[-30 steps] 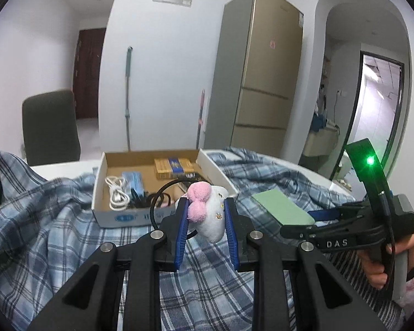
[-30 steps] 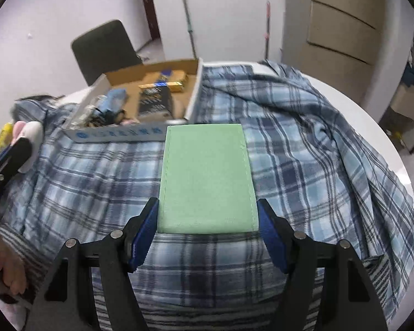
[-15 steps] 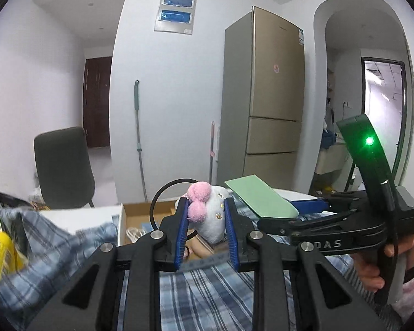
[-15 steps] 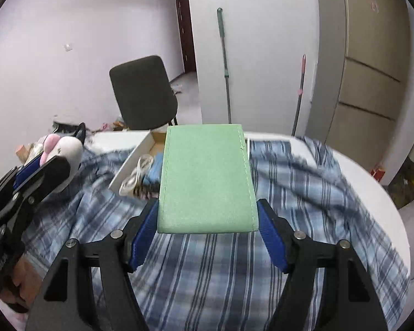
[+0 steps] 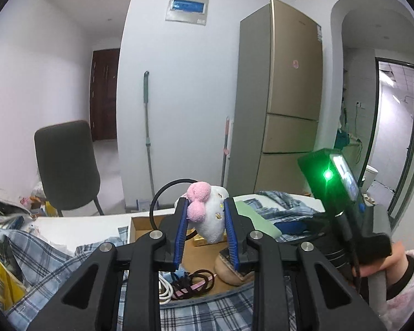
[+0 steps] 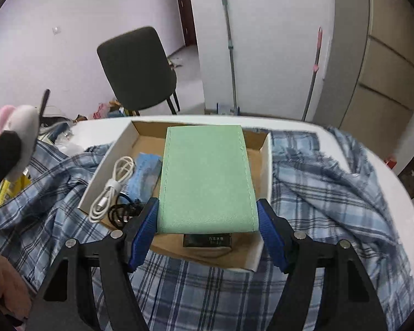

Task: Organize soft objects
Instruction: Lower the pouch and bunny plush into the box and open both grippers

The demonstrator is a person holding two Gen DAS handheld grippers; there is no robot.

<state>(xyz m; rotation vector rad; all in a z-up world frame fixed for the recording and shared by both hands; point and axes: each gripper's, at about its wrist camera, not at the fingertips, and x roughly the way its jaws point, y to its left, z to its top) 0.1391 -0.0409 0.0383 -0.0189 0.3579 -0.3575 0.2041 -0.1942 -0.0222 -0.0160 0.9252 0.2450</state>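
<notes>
1. Plush toy [image 5: 211, 220], white with pink pom-poms and a black loop on it, is pinched between the blue pads of my left gripper [image 5: 205, 230], up in the air over the cardboard box [image 6: 265, 162].
2. Green pouch [image 6: 205, 179] is the other soft thing. My right gripper [image 6: 207, 230] has it clamped flat, one pad on each long edge, and it's hovering right over the middle of the box.
3. Box sits on a blue plaid cloth [image 6: 317, 187] that's bunched up all over the white table [image 6: 289, 122].
4. Inside the box I can see a coiled white cable [image 6: 111, 187] on the left side, a blue packet [image 6: 143, 171] next to it, a tangle of black cord [image 6: 121, 212] near the front corner, and a dark little pack with print on it [image 6: 207, 240] peeking out under the pouch.
5. From the left camera there's also a tan rounded thing [image 5: 231, 271] in the box; can't tell what it is.
6. Behind the table: dark chair [image 6: 138, 69], mop handle [image 5: 147, 127] leaning on the wall, tall gold fridge [image 5: 287, 96].
</notes>
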